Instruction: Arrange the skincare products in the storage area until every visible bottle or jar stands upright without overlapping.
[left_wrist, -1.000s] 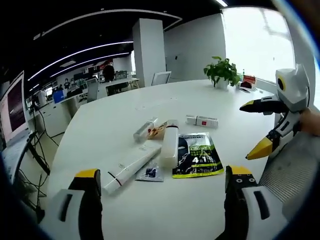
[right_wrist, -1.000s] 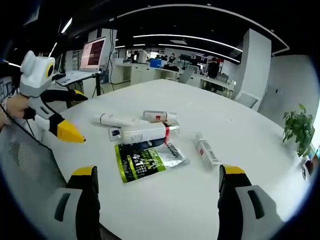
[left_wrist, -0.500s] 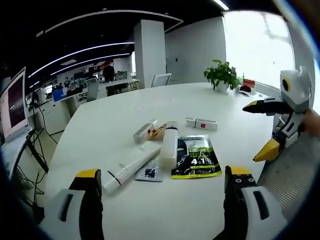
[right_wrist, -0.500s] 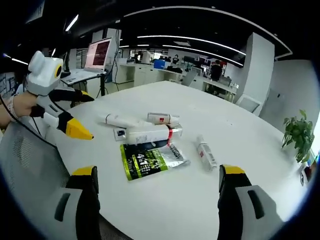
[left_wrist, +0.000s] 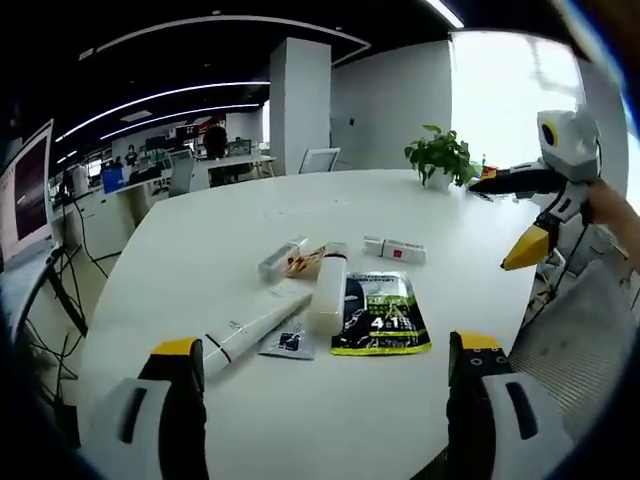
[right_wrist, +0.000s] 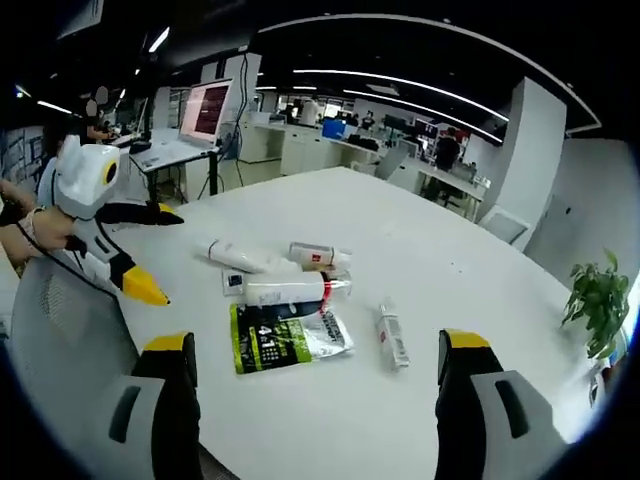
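Nothing's been touched yet: every product is lying flat on the white tabletop (left_wrist: 180, 250), clustered around the middle, well in from the edges. What's changed over the last second is just the hands. Both cameras have pulled back and up a bit, so the pile looks smaller and further off in both views. The items themselves haven't shifted relative to each other.

Left gripper (left_wrist: 325, 400) has its jaws spread wide with nothing between them. Same story for the right gripper (right_wrist: 315, 395), fully apart and empty. In the left gripper view the right one hangs off the tabletop's right-hand edge, also gaping.

The lineup in the left gripper view: a long white tube (left_wrist: 250, 330) nearest the camera, a small sachet (left_wrist: 290, 342) touching it, a white bottle with a red band (left_wrist: 327, 290) lying partly over the green and black pouch (left_wrist: 380, 315), a small tube (left_wrist: 283, 258) behind, and a short bottle (left_wrist: 395, 250) on its own toward the far side. There's something orange tucked by the small tube, too blurry to call.

So the task is basically at zero. I'd guess the backing off is just lining up a first approach, probably on the overlapping bottle.
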